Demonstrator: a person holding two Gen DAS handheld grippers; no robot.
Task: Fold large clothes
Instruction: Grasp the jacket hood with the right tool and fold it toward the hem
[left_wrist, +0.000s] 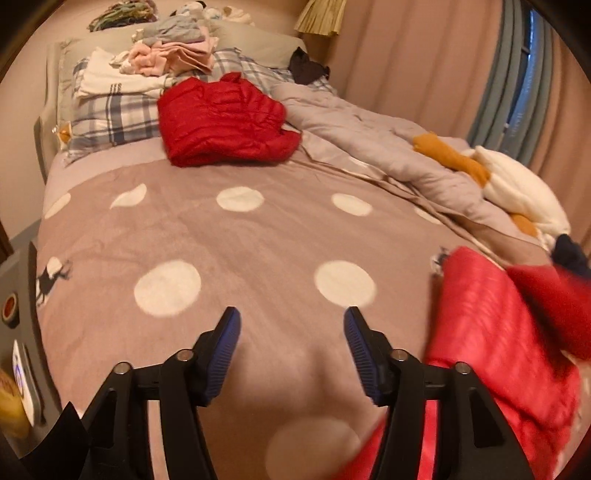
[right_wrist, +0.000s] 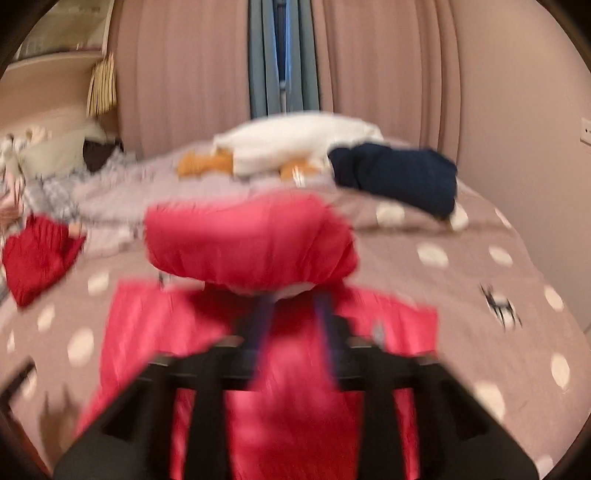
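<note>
A pink-red puffer jacket (left_wrist: 491, 332) lies on the spotted bedspread (left_wrist: 221, 251) at the right of the left wrist view. My left gripper (left_wrist: 291, 325) is open and empty above the bedspread, just left of the jacket. In the blurred right wrist view my right gripper (right_wrist: 291, 299) is shut on the pink-red jacket (right_wrist: 251, 240); a bunched fold of it is lifted above the rest of the garment. A folded red puffer jacket (left_wrist: 225, 118) rests near the pillows and also shows in the right wrist view (right_wrist: 37, 254).
Folded clothes (left_wrist: 166, 59) are stacked on plaid pillows (left_wrist: 110, 118) at the bed head. A crumpled grey quilt (left_wrist: 369, 140), orange (left_wrist: 450, 155) and white garments (left_wrist: 521, 192) and a navy garment (right_wrist: 399, 173) lie along the curtain side. A grey bedside unit (left_wrist: 18, 332) stands at left.
</note>
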